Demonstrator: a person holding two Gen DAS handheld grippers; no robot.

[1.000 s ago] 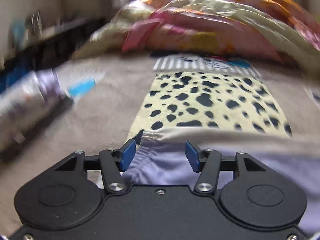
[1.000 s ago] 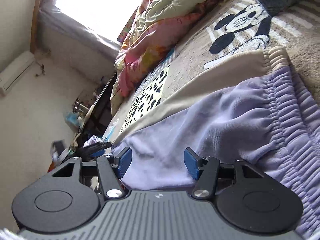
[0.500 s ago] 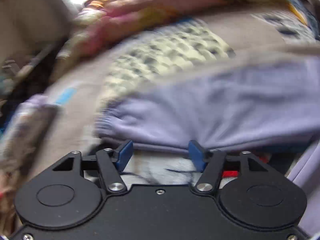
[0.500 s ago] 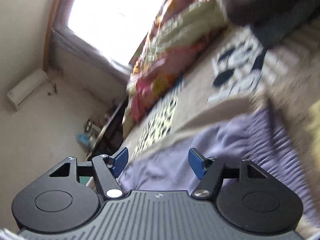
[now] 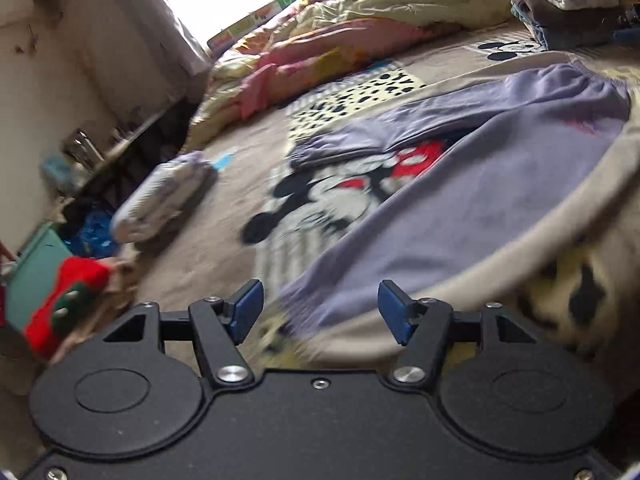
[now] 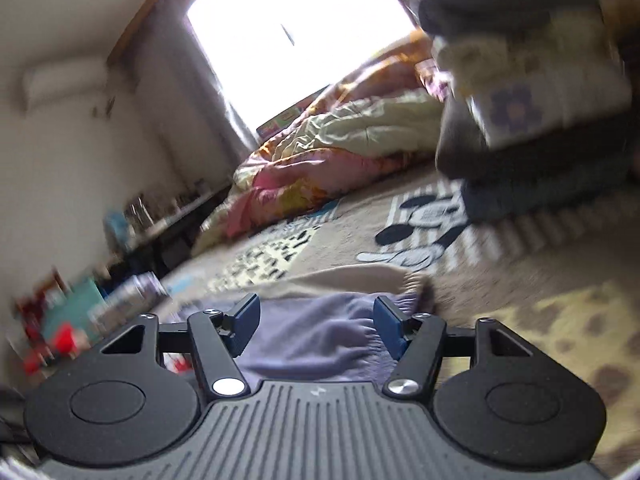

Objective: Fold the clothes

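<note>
You see the lavender trousers (image 5: 480, 184) spread flat on the bed's cartoon blanket, legs apart in a V: one leg runs toward the near edge, the other ends in a gathered cuff further left. The elastic waistband (image 6: 352, 332) lies bunched.

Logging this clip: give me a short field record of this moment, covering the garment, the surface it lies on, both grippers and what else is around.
garment: purple trousers, spread out on the bed, one leg lying apart from the other
surface: beige cartoon-mouse blanket
left gripper: jaws apart, a trouser leg end in front of them, nothing clamped
right gripper: jaws apart over the elastic waistband, no visible pinch
nearby: crumpled quilt, stack of folded clothes, rolled bundle
image quality: motion blur
</note>
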